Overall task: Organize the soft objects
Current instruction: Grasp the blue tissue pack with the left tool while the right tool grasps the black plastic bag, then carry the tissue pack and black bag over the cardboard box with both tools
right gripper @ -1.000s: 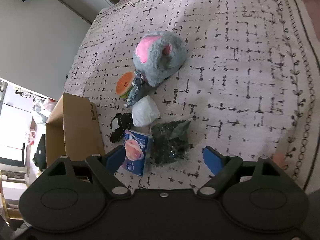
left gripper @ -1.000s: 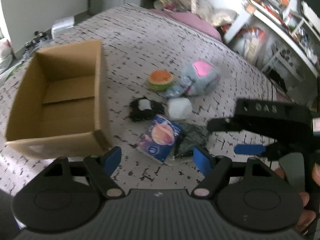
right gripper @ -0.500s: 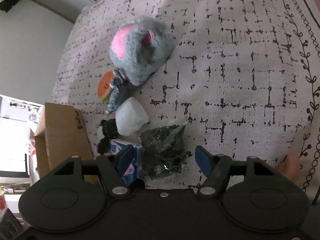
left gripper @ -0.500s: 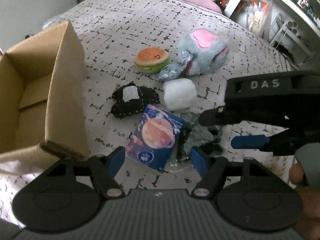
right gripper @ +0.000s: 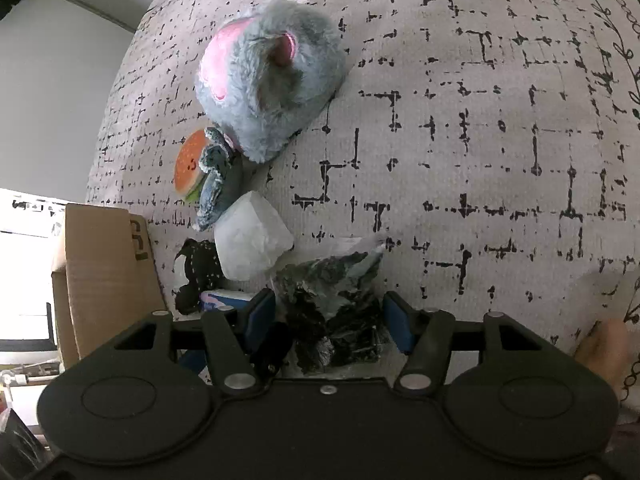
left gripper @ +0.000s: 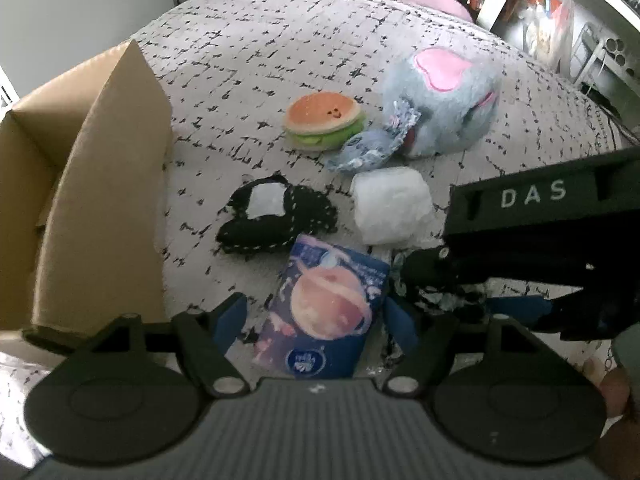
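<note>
Both tongs gape, gripping nothing: left tongs (left gripper: 314, 316) straddle a blue planet-print pack (left gripper: 326, 308), right tongs (right gripper: 328, 318), marked "DAS", straddle a dark crinkly bag (right gripper: 332, 300) on the bed (right gripper: 480, 120). Cardboard box (left gripper: 100, 200) stands left.

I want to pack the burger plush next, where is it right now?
In the left wrist view the burger plush lies on the bedspread, left of the grey and pink plush and touching the crinkly blue wrapper.

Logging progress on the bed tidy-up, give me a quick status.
Both grippers open. Left gripper straddles tissue pack; right gripper straddles dark plastic bag. Box empty, nothing blocking.
</note>
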Action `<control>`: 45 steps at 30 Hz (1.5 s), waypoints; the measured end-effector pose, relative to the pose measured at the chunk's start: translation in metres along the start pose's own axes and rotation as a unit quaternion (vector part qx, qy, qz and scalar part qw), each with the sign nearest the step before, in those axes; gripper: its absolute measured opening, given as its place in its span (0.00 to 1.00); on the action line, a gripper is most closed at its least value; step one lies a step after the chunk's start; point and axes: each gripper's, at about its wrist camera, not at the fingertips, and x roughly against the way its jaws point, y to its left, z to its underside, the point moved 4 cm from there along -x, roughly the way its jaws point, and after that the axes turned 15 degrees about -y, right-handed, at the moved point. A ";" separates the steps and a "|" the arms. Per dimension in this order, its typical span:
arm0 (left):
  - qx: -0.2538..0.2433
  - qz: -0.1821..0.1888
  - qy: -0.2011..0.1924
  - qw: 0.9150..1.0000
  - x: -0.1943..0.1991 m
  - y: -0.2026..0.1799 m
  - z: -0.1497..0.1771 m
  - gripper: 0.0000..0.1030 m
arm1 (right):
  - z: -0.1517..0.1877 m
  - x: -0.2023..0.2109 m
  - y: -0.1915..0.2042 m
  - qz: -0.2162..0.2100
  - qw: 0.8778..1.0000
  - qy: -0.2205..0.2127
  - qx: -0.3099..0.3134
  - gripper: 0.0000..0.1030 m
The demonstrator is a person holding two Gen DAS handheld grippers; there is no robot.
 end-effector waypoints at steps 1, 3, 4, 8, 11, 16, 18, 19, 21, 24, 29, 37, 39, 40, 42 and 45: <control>0.005 0.004 -0.001 1.000 0.000 0.000 0.000 0.63 | 0.000 0.000 0.000 0.000 1.000 -0.004 0.002 0.47; 0.031 0.017 -0.005 0.999 0.004 0.002 -0.002 0.53 | 0.000 0.000 0.000 -0.010 1.000 -0.006 0.003 0.40; 0.035 0.018 -0.008 0.999 0.006 0.000 -0.002 0.53 | 0.000 0.000 0.002 -0.013 1.000 -0.006 0.002 0.37; 0.039 0.011 -0.025 0.999 0.019 -0.003 -0.006 0.52 | -0.002 0.008 0.005 -0.022 1.000 -0.021 0.006 0.29; 0.036 0.011 -0.036 0.999 0.032 -0.005 -0.008 0.52 | -0.003 0.020 0.004 -0.032 0.999 -0.040 0.004 0.29; 0.042 0.008 -0.047 0.998 0.052 -0.003 -0.011 0.52 | -0.005 0.039 0.004 -0.034 0.997 -0.067 0.013 0.29; 0.051 0.004 -0.047 0.998 0.058 0.001 -0.013 0.52 | -0.006 0.047 0.006 -0.034 0.996 -0.082 0.022 0.29; 0.058 0.004 -0.047 0.997 0.062 0.003 -0.014 0.52 | -0.005 0.051 0.006 -0.036 0.995 -0.088 0.025 0.29; 0.066 0.005 -0.052 0.996 0.072 0.006 -0.018 0.52 | -0.004 0.058 0.007 -0.041 0.994 -0.096 0.031 0.29; 0.063 0.005 -0.065 0.996 0.086 0.009 -0.027 0.52 | -0.001 0.068 0.014 -0.054 0.992 -0.109 0.044 0.29; 0.071 0.004 -0.080 0.994 0.108 0.018 -0.040 0.52 | 0.002 0.087 0.029 -0.072 0.984 -0.144 0.076 0.29; 0.083 0.006 -0.107 0.991 0.142 0.037 -0.055 0.52 | 0.008 0.114 0.042 -0.115 0.976 -0.153 0.101 0.29; 0.087 0.005 -0.112 0.990 0.149 0.041 -0.057 0.52 | 0.010 0.121 0.048 -0.118 0.973 -0.159 0.116 0.29; 0.089 0.003 -0.116 0.989 0.153 0.044 -0.058 0.52 | 0.011 0.123 0.050 -0.118 0.972 -0.163 0.123 0.29; 0.092 0.002 -0.120 0.988 0.159 0.049 -0.059 0.52 | 0.013 0.129 0.056 -0.120 0.969 -0.169 0.134 0.29; 0.094 0.001 -0.126 0.988 0.166 0.055 -0.062 0.52 | 0.013 0.135 0.064 -0.127 0.966 -0.175 0.141 0.29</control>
